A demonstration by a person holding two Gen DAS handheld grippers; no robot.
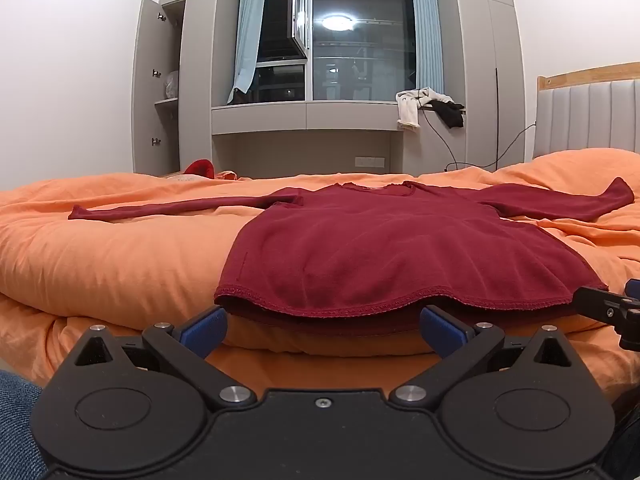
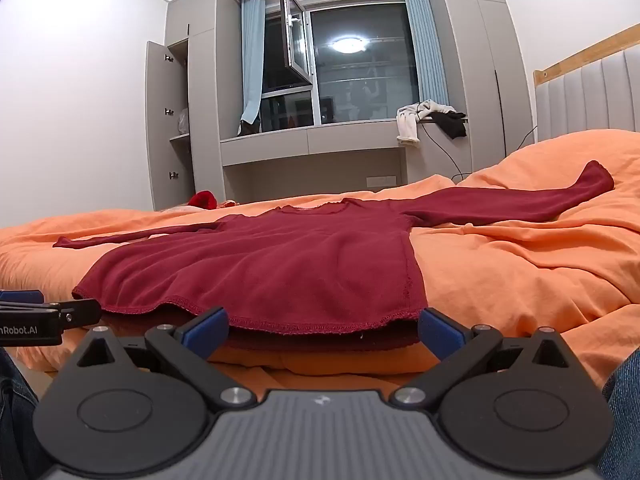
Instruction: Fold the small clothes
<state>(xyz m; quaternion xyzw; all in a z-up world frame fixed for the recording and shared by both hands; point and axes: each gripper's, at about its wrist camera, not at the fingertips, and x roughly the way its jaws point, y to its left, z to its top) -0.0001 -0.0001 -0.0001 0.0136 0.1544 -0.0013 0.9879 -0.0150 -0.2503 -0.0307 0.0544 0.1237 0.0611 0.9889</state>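
A: Dark red long-sleeved top (image 1: pixel 400 248) lies flat, face up, on the orange duvet (image 1: pixel 112 256). Sleeves out at 9 and 3 o'clock, neckline at 12, hem at 6, nearest both tools.

B: Grippers?

A: Left gripper (image 1: pixel 324 326) spread wide, nothing between its blue pads (image 1: pixel 204 330); it sits just short of the hem, left half. Right gripper (image 2: pixel 324 326) likewise released and empty, at the hem's right corner. Neither pad presses cloth that I can see.

B: So the step is the first pick-up.

A: Looks that way. My judgement: each should bite both layers of the hem, near the outer corners, not the middle, or the body sags between them.

B: Risk?

A: The duvet is soft and rumpled; a low pad could pinch orange fabric with the red. Come in level, just under the hem edge.

B: Sleeves?

A: Probably fold those inward first; otherwise they trail.
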